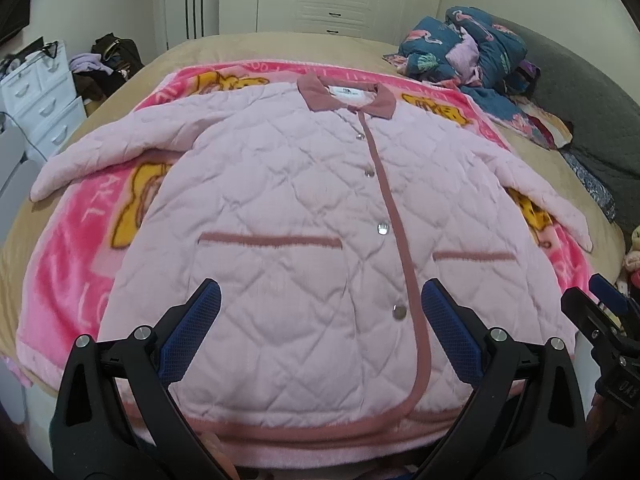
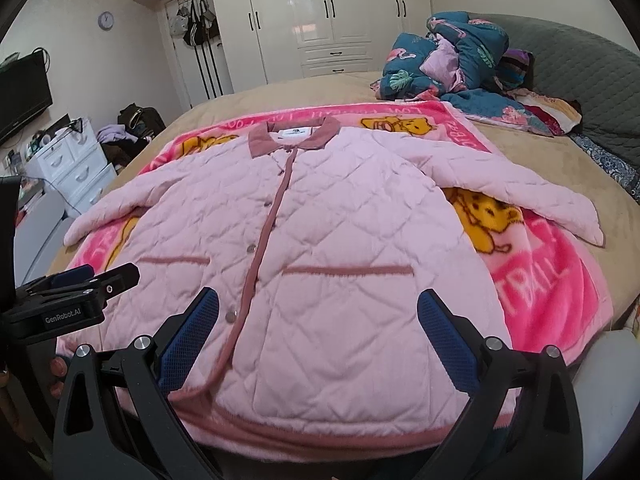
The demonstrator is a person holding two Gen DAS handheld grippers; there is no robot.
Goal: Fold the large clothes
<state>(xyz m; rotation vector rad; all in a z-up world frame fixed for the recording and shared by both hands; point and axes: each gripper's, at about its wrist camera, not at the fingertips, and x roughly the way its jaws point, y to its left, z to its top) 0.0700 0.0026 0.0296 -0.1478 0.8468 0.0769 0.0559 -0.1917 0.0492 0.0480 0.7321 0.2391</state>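
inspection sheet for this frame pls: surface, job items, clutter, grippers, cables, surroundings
Surface: tan bed with a pink cartoon blanket spread over it.
Job's things: pink quilted jacket lying flat, front up, buttoned, sleeves out to both sides; no fold made.
Clutter: heap of teal floral bedding at the bed's far corner.
Grippers: left gripper and right gripper both open, hovering over the hem, holding nothing.
Cables: nothing seen on the bed.
Surroundings: white wardrobe, white drawer unit, TV.
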